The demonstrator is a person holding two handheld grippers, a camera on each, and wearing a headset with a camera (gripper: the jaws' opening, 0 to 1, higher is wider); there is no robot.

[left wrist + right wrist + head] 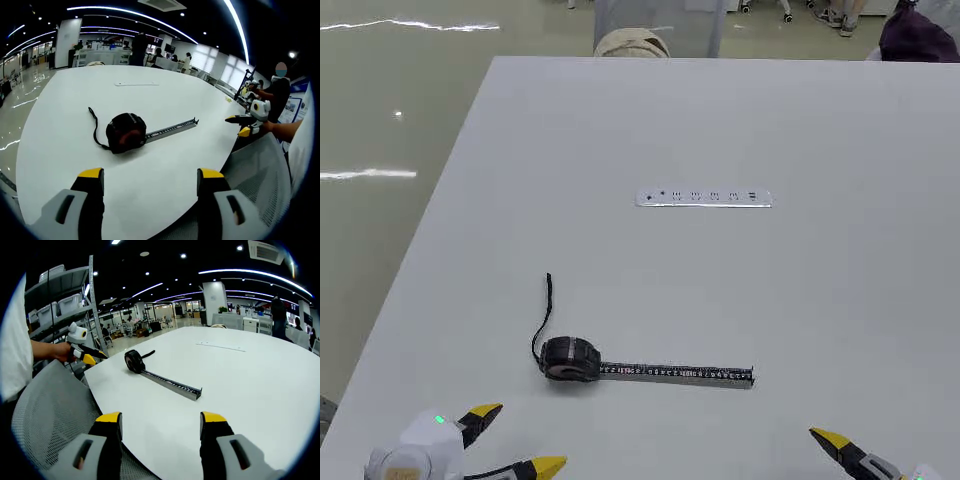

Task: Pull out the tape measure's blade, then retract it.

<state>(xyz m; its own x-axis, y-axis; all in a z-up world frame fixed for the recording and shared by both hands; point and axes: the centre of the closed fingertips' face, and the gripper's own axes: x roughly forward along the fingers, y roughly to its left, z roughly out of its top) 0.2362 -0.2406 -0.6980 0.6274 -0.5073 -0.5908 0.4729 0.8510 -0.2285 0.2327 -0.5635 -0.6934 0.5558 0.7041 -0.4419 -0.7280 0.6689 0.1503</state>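
Note:
A black tape measure (570,358) lies on the white table (720,120) near its front edge, its blade (675,373) drawn out a short way to the right and lying flat. A black wrist strap (542,320) trails from the case. My left gripper (517,440) hovers open at the lower left, short of the case and touching nothing. One yellow fingertip (828,437) of my right gripper shows at the lower right, apart from the blade's hook. In the left gripper view the tape measure (126,132) lies ahead of the open gripper (150,175). In the right gripper view the blade (170,381) points toward the open gripper (161,419).
A white power strip (703,198) lies flat mid-table. A grey mesh chair back (50,410) stands at the table's near edge. The table's left edge (420,250) drops to a shiny floor. Shelving with bins (65,295) rises at the left of the right gripper view.

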